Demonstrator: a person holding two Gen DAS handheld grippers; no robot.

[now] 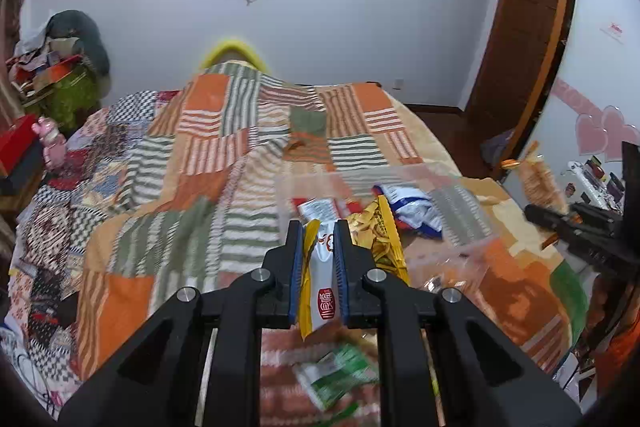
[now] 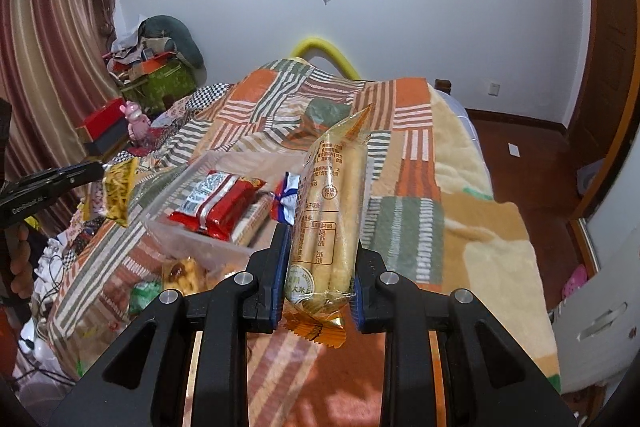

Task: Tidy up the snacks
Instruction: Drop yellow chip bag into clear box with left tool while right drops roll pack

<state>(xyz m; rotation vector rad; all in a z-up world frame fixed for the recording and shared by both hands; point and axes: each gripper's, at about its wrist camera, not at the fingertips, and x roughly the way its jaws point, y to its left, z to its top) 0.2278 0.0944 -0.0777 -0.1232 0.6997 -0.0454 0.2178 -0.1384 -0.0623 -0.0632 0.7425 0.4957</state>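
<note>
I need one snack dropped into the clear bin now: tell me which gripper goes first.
Probably right. The right gripper holds the clear rice-stick packet just beside the clear plastic bin; the left gripper, holding a yellow-and-white packet, looks farther off.

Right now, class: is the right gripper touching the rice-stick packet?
Touching. The right wrist view shows the right gripper with both blue pads pressed against the rice-stick packet, which stands upright between them.

Snack packets crowd the clear bin (image 2: 188, 227) (red packet (image 2: 218, 205) inside); patchwork blanket (image 2: 404, 227) rightward lies bare.
</note>
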